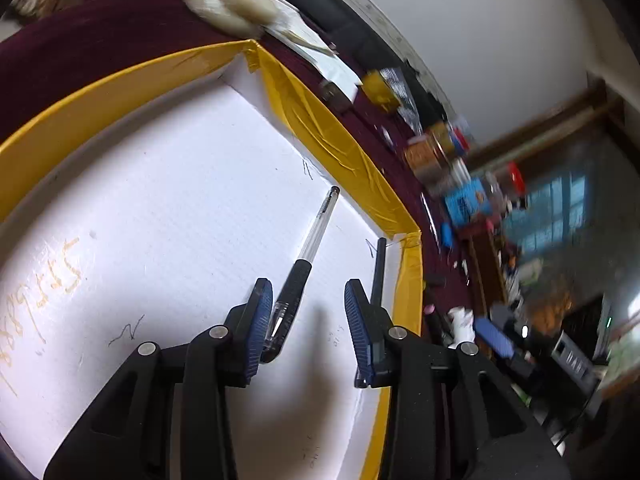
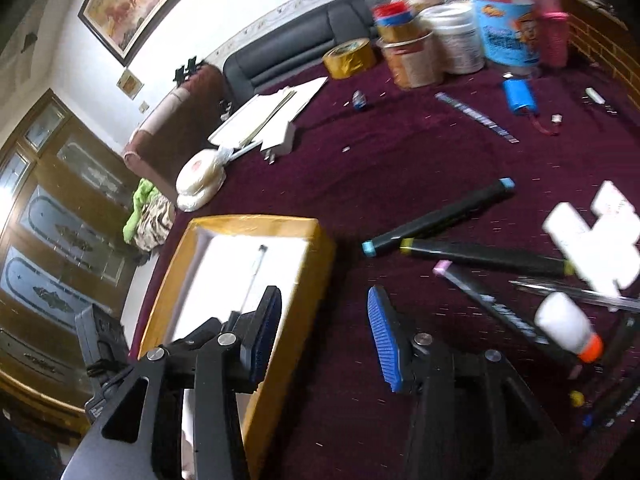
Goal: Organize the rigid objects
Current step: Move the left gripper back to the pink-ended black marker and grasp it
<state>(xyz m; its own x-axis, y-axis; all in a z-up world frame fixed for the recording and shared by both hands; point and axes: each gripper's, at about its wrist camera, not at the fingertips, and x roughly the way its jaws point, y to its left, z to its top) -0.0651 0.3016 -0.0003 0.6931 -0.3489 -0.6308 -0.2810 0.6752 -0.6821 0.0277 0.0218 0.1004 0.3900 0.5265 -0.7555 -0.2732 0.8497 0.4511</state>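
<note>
A yellow-taped box (image 1: 328,132) with a white floor lies under my left gripper (image 1: 308,312), which is open and empty. A clear pen with a black grip (image 1: 308,252) lies on the box floor, its near end beside my left finger (image 1: 256,320). A thin black stick (image 1: 379,268) leans by the box's right wall. In the right wrist view the same box (image 2: 308,280) sits at lower left with the pen (image 2: 254,276) inside. My right gripper (image 2: 324,328) is open and empty above the box's right wall. Black markers (image 2: 440,216) (image 2: 480,256) (image 2: 492,308) lie on the maroon cloth to the right.
A white glue bottle with an orange cap (image 2: 568,328), white blocks (image 2: 592,236) and more pens lie at right. Jars and tubs (image 2: 452,40), a tape roll (image 2: 348,58), papers (image 2: 268,116), a blue item (image 2: 520,96) and a white bundle (image 2: 200,180) sit further back.
</note>
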